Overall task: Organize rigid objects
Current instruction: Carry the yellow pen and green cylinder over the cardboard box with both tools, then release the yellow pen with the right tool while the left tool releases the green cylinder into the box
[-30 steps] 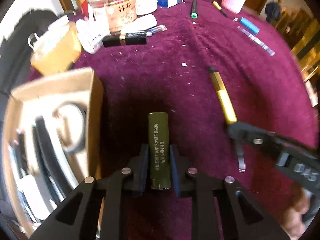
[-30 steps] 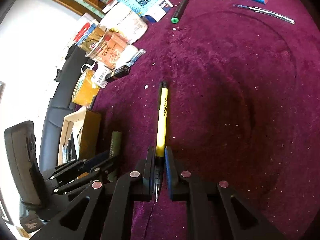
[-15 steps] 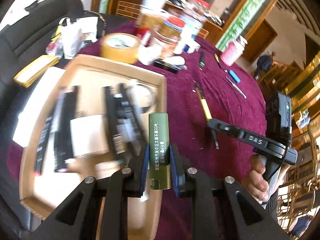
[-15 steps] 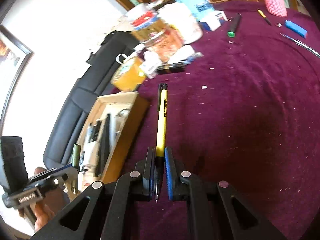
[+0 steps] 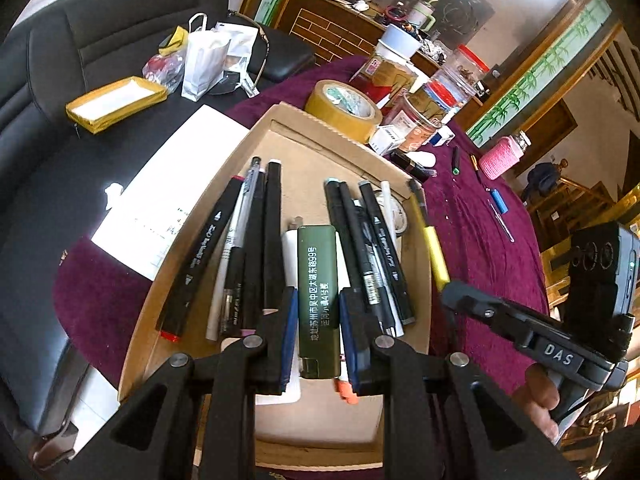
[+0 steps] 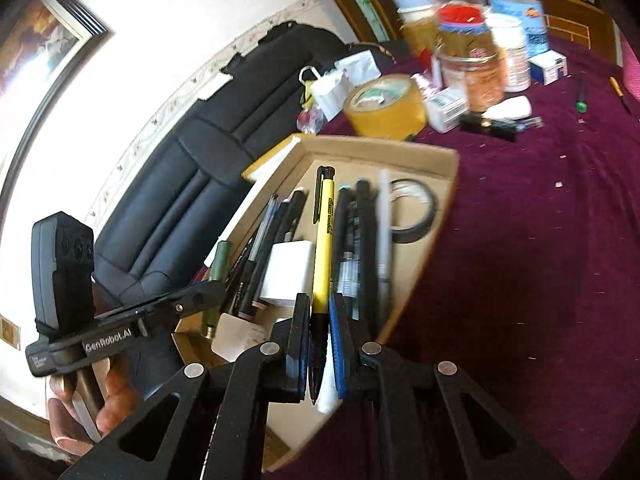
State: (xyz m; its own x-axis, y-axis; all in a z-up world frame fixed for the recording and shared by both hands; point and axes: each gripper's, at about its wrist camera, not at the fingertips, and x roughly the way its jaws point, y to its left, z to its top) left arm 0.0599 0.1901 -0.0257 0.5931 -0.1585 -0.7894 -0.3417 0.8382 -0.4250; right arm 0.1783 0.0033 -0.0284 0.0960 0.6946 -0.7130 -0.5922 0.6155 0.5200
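Just changed: a second ago both grippers were low over the bare maroon-clothed worktop (image 5: 484, 248); now both hang above the shallow brown cardboard tray (image 5: 276, 120), so the two picked items have been carried across and only the setting-down looks left; the tray has come into full view under each camera.
Tray contents: a row of black and white marker pens (image 5: 208, 252) on its left side, a white block (image 6: 290, 270) mid-tray, more dark pens and a black tape ring (image 6: 414, 216) toward its right wall.
Left gripper (image 5: 318, 332): jaws narrowly apart and clamped on the flat olive-green lighter with white printed lettering (image 5: 318, 288); it points away from the camera, over the middle of the tray between the two pen groups, above the white block.
Right gripper (image 6: 319, 340): jaws almost fully closed, pinching the yellow ballpoint pen with black clip and tip (image 6: 324, 240) near its writing end; the pen lies along the other pens, over the tray's right half.
Worktop beyond, right: a brown packing-tape roll (image 5: 346, 110), jars, a blue lighter (image 5: 499, 201) not yet tidied.
Next, as I judge: lower each, then open.
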